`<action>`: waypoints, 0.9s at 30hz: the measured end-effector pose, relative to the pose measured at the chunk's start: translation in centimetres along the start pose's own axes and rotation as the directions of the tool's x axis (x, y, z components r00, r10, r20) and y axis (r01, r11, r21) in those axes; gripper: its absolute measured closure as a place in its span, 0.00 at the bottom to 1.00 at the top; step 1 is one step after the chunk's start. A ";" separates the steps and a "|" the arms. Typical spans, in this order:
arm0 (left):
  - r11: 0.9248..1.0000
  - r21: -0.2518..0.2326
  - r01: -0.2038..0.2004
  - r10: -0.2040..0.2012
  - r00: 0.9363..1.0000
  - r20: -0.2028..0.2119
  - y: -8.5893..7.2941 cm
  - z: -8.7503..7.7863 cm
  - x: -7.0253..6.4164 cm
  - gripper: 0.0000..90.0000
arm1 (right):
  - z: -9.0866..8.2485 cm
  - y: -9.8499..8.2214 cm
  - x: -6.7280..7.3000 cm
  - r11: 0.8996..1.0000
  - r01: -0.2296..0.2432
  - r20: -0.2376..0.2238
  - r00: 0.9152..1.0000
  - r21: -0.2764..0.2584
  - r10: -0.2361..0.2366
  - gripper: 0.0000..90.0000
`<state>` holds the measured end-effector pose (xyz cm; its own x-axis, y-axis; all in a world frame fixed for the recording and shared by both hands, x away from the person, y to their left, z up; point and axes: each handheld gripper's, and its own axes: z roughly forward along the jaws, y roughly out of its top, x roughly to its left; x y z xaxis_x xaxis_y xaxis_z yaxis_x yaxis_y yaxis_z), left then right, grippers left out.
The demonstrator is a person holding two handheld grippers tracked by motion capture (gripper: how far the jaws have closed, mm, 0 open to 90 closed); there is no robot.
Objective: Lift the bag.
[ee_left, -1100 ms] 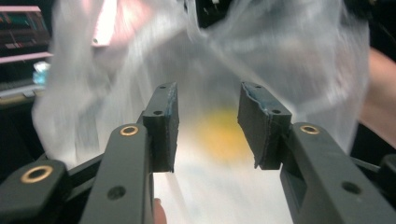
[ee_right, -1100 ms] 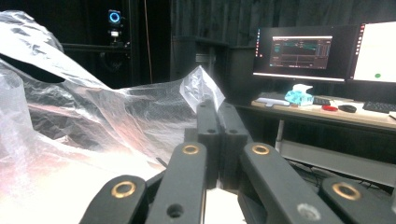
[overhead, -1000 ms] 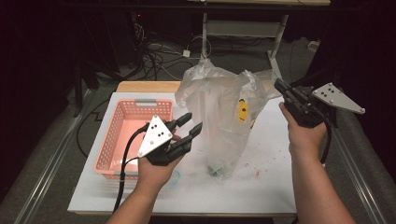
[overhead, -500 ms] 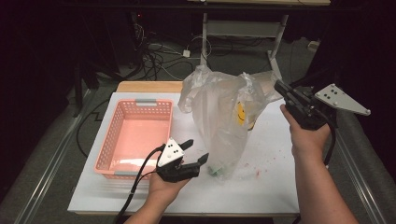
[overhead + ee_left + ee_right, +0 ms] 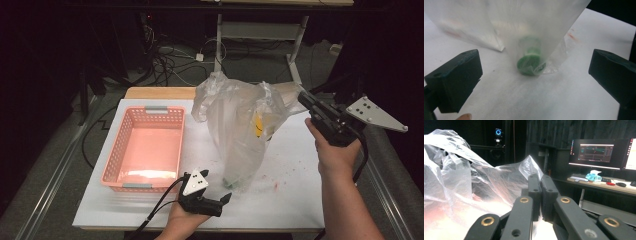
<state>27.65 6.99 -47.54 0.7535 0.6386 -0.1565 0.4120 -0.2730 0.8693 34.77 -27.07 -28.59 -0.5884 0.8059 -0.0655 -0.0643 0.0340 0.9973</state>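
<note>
So my left gripper (image 5: 226,198) has dropped from up beside the plastic bag (image 5: 240,125) down to table level near the front edge, and its jaws have just been opening; they now stand wide with nothing between them. In the left gripper view I'm looking straight at the bag's bottom corner, where a green round thing (image 5: 531,60), maybe a spool or cap, hard to say through the film, sits resting on the white table (image 5: 290,200).

My right gripper (image 5: 306,98) is up at the right-hand edge of the bag's mouth, jaws pinched shut on the plastic, and I'd say that's what keeps the bag standing upright so the stuff inside settles to the bottom. There's something yellow (image 5: 258,125) higher up inside too.

My guess is the low, open left gripper is lined up to grab that bottom corner. The pink basket (image 5: 150,112) sits just left of the bag, empty.
</note>
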 end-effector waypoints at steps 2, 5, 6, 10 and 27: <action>1.000 0.013 -0.018 0.019 1.000 -0.020 -0.3 0.3 0.2 0.00 | -0.4 0.1 -0.1 1.000 0.005 -0.004 1.000 0.000 -0.005 0.97; 1.000 0.025 0.006 -0.005 1.000 -0.019 -0.7 0.6 0.7 0.00 | -1.0 0.3 -0.1 1.000 0.011 -0.009 1.000 0.001 -0.011 0.95; 1.000 0.016 0.008 -0.008 1.000 -0.021 -0.6 0.6 0.7 0.00 | -1.2 0.4 -0.1 1.000 0.007 -0.009 1.000 0.002 -0.007 0.95; 1.000 0.015 0.002 -0.002 1.000 -0.028 -0.7 0.5 0.7 0.00 | -2.1 0.5 -0.3 1.000 0.008 -0.009 1.000 -0.004 -0.008 0.92; 1.000 0.004 -0.010 0.011 0.998 -0.055 -0.5 0.0 0.9 0.00 | -2.5 -4.3 -0.7 0.982 -0.018 -0.047 0.999 0.190 0.027 0.59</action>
<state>28.16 7.69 -48.13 0.7284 0.6743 -0.1212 0.4064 -0.2829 0.8688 33.43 -29.31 -32.92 -0.6269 0.7781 -0.0398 0.1005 0.1314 0.9862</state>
